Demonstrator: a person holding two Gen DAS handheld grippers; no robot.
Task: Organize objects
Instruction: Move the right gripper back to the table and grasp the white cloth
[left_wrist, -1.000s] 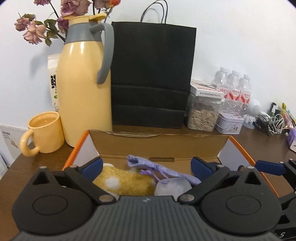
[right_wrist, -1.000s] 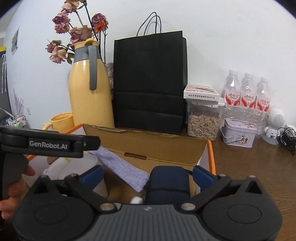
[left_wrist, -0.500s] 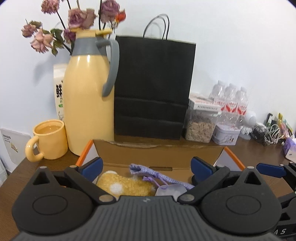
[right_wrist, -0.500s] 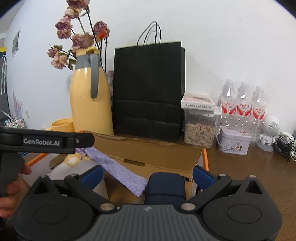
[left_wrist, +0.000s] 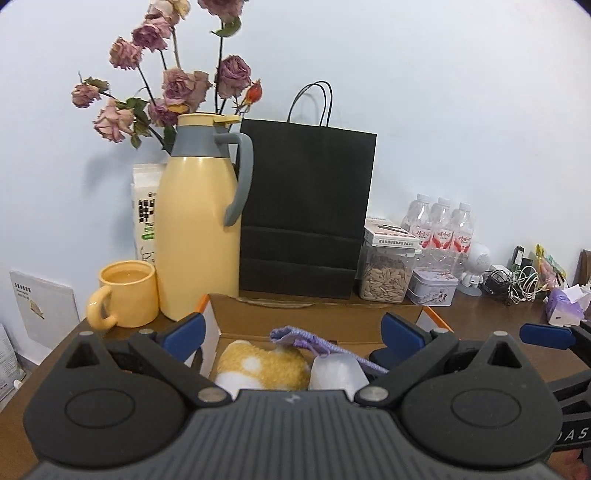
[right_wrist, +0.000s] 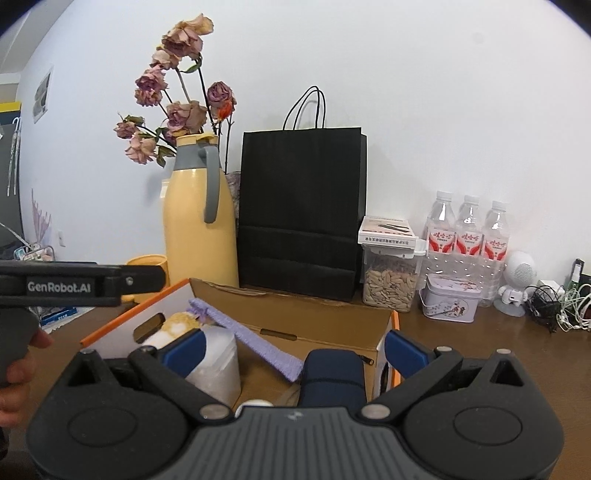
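Both claws spread wide, empty: left claw (left_wrist: 291, 332), right claw (right_wrist: 293, 350); both poised over the cardboard box (right_wrist: 325, 325) on the counter (right_wrist: 461, 343); purple cloth (right_wrist: 243, 338) overhangs inside; risk: a descending finger snags it, dragging contents out; yellow mug (left_wrist: 127, 293) stands close by.

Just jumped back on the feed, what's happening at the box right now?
Both grippers are open above the cardboard box, holding nothing. The left gripper faces the yellow plush; the right gripper faces the navy pouch. A purple cloth and a white container also sit inside.
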